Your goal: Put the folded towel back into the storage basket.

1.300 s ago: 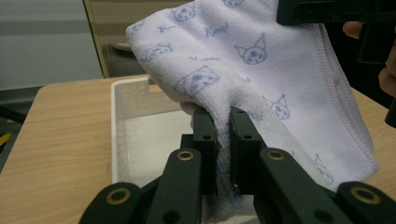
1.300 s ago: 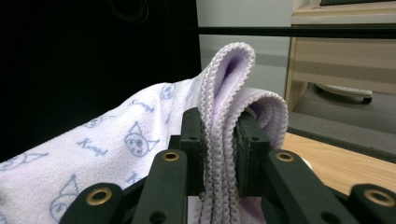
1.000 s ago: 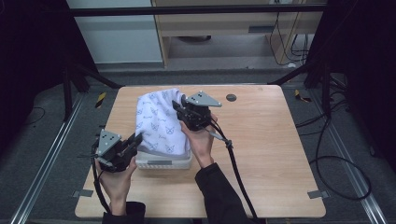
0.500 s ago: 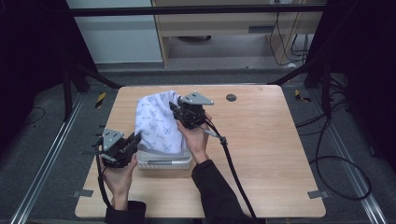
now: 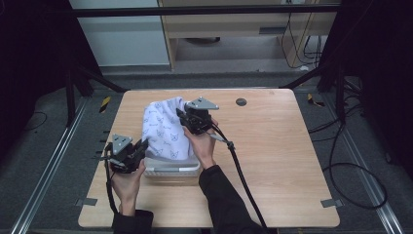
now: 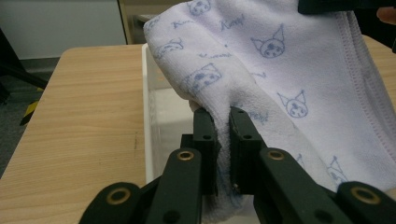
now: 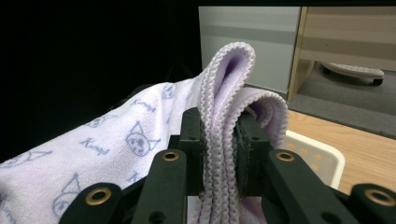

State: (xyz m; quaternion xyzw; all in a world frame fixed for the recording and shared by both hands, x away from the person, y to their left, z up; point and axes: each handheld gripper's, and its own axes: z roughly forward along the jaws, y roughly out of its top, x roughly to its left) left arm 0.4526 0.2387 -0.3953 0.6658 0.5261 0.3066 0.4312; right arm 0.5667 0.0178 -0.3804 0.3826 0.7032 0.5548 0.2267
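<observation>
A pale lilac towel [image 5: 164,129] printed with small cat faces hangs over a white plastic basket [image 5: 170,168] on the wooden table. My right gripper [image 5: 181,116] holds the towel's upper right edge, shut on a folded hem [image 7: 223,116] raised above the basket. My left gripper [image 5: 144,146] is at the basket's left side, low, shut on a lower fold of the towel [image 6: 223,128]. The towel [image 6: 280,60] stretches up and to the right between the two grippers. The basket wall [image 6: 147,112] shows just left of my left jaws.
The wooden table [image 5: 282,146] has open surface to the right and front. A dark round grommet [image 5: 241,102] sits near the far edge. The right gripper's cable [image 5: 238,165] trails back across the table. Dark frame posts and floor cables surround the table.
My right gripper has drifted slightly left and back with the towel edge. My left gripper has moved right, toward the basket, and is now shut on the towel's lower fold.
</observation>
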